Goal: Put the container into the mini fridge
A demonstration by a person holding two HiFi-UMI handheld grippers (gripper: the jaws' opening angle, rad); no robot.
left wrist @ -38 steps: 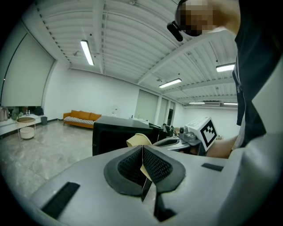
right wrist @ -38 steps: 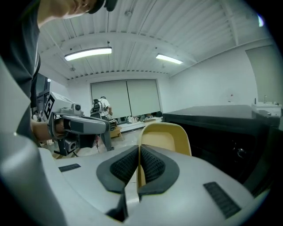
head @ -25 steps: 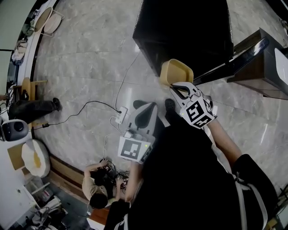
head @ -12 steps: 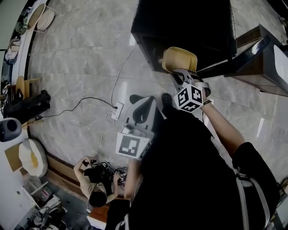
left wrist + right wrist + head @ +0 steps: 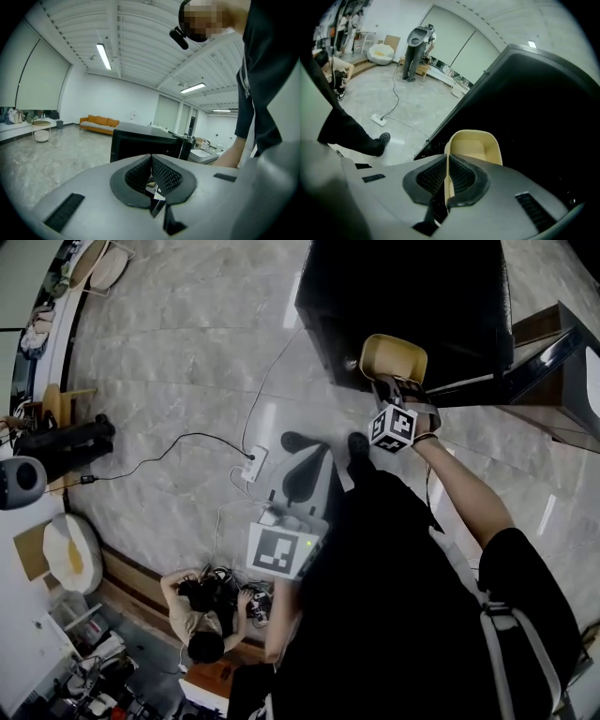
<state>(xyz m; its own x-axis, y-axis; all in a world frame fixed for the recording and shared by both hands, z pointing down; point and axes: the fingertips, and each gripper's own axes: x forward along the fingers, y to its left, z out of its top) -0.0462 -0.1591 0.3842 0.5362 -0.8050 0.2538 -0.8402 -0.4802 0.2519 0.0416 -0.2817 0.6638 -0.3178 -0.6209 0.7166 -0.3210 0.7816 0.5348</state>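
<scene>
So the pale yellow plastic container (image 5: 394, 357) is clamped by its rim in the right gripper (image 5: 447, 180) at the black boxy mini fridge (image 5: 403, 296) mouth. The left gripper (image 5: 151, 176) is closed on nothing. It probably needs to be pushed inside next.

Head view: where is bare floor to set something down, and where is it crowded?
Bare marble floor spreads left of the mini fridge, above the power strip. Crowded: around the seated person, and at the fridge front, where the right hand-held gripper holds the container.

We count one yellow container (image 5: 394, 359), one black mini fridge (image 5: 403, 287), two grippers, left gripper (image 5: 305, 465) and right gripper (image 5: 389, 387), one white power strip (image 5: 251, 465), one crouching person (image 5: 202, 615).
</scene>
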